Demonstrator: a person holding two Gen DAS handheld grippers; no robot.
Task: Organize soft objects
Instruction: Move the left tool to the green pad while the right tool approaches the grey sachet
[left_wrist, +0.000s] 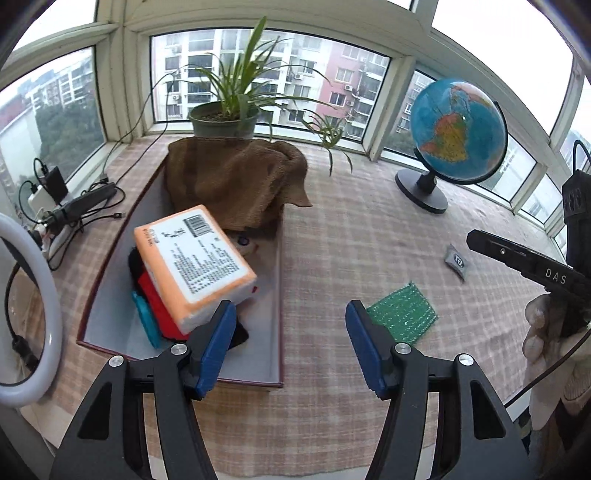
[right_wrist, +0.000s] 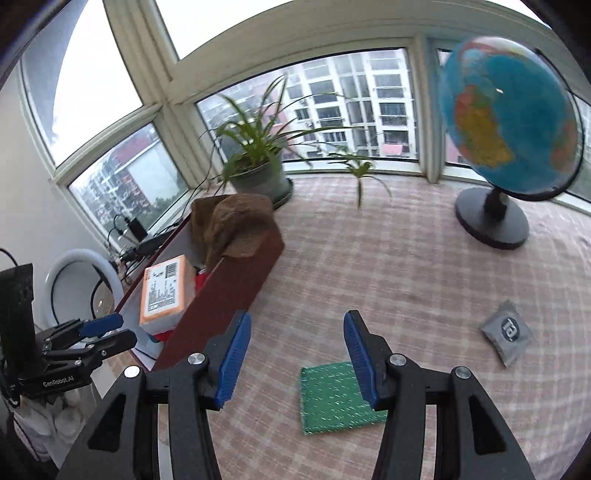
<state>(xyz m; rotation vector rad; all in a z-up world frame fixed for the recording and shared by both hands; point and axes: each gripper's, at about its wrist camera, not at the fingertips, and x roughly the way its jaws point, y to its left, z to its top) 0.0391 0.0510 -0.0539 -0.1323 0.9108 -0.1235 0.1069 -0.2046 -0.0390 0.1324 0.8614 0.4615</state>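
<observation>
The left gripper (left_wrist: 291, 343) hangs with its jaws apart over the near edge of the box (left_wrist: 279, 295), holding nothing. The right gripper (right_wrist: 297, 356) is likewise spread and empty above the green cloth (right_wrist: 332, 400), which lies flat right of the box. In the box sit an orange pack (left_wrist: 194, 264) with a barcode label, red and blue items, and a brown towel (left_wrist: 236, 181). Farther right of the box lie a grey pouch (right_wrist: 506, 332) and a globe (right_wrist: 508, 122).
</observation>
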